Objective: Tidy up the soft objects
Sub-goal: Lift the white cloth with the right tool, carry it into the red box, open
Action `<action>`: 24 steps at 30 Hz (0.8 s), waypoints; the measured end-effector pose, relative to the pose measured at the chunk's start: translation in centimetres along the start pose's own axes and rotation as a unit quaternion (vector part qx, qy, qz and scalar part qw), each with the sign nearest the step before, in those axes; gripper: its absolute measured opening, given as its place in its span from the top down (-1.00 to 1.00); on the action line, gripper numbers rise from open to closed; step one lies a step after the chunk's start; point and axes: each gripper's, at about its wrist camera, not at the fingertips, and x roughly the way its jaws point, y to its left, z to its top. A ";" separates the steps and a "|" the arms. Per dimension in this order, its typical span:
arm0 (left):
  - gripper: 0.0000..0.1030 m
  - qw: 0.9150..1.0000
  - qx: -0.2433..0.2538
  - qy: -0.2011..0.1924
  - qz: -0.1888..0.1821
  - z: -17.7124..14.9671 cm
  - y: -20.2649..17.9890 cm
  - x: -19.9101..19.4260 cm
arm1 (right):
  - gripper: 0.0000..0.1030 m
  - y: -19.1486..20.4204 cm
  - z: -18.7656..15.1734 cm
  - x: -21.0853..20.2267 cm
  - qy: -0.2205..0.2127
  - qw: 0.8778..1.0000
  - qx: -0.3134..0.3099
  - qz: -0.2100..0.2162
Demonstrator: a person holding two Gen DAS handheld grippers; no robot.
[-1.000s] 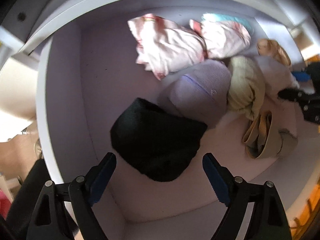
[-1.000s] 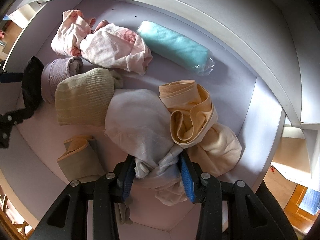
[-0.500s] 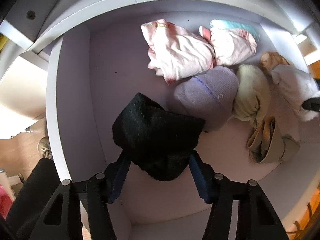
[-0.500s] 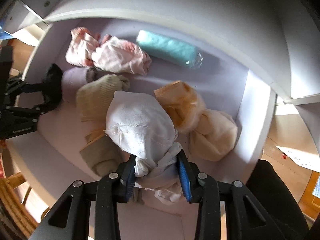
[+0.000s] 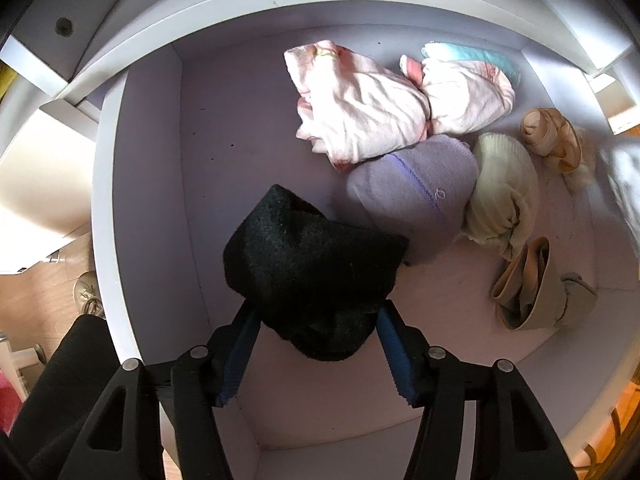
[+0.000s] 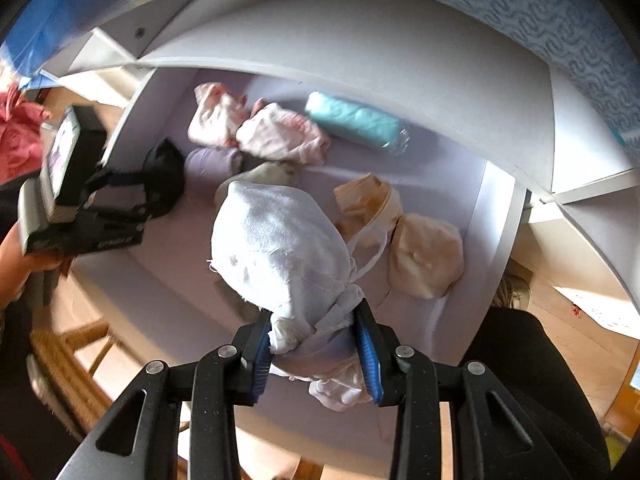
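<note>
Left wrist view: looks straight down into a white-walled drawer with a smooth lilac floor. Catches the left gripper with jaws just drawn in, blue ribbed pads pressing both flanks of a black fuzzy bundle, a rounded lump near the drawer's left wall; cannot say for sure whether lifted or resting on the floor. Just beside it, toward the middle, picks out a lilac ribbed-knit bundle, dome-shaped with a darker stitched line, touching a cream ribbed bundle. Along the back wall, takes in two crumpled pink cloths, thin and creased, and behind them a teal fleecy roll. Toward the right wall, notes a peach knotted bundle and, nearer the front edge, a tan folded piece standing open like a pocket. Right wrist view: finds the right gripper clenched on the gathered neck of a white soft-woven bundle, bulbous and wrinkled, held up above the drawer's middle. Beside the right wall, two more pale peach lumps, smooth and rounded.
</note>
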 end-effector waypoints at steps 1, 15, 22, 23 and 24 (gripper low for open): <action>-0.17 1.000 0.002 0.001 0.002 0.0 -0.4 0.2 | 0.28 0.3 -0.4 -0.3 0.003 1.000 -0.003 0.009; -0.21 0.999 0.034 0.007 0.031 -0.2 -3.2 1.6 | 0.28 4.7 -4.4 -9.6 -0.035 0.994 -0.020 0.102; -0.21 0.999 0.031 0.007 0.029 -0.1 -3.4 1.6 | 0.28 4.2 0.1 -19.4 -0.138 0.982 -0.001 0.127; -0.21 0.999 0.032 0.007 0.029 -0.2 -3.2 1.6 | 0.28 4.1 0.7 -20.5 -0.147 0.981 0.003 0.129; -0.21 0.999 0.033 0.007 0.030 -0.2 -3.2 1.6 | 0.28 4.0 1.4 -21.6 -0.157 0.979 0.007 0.130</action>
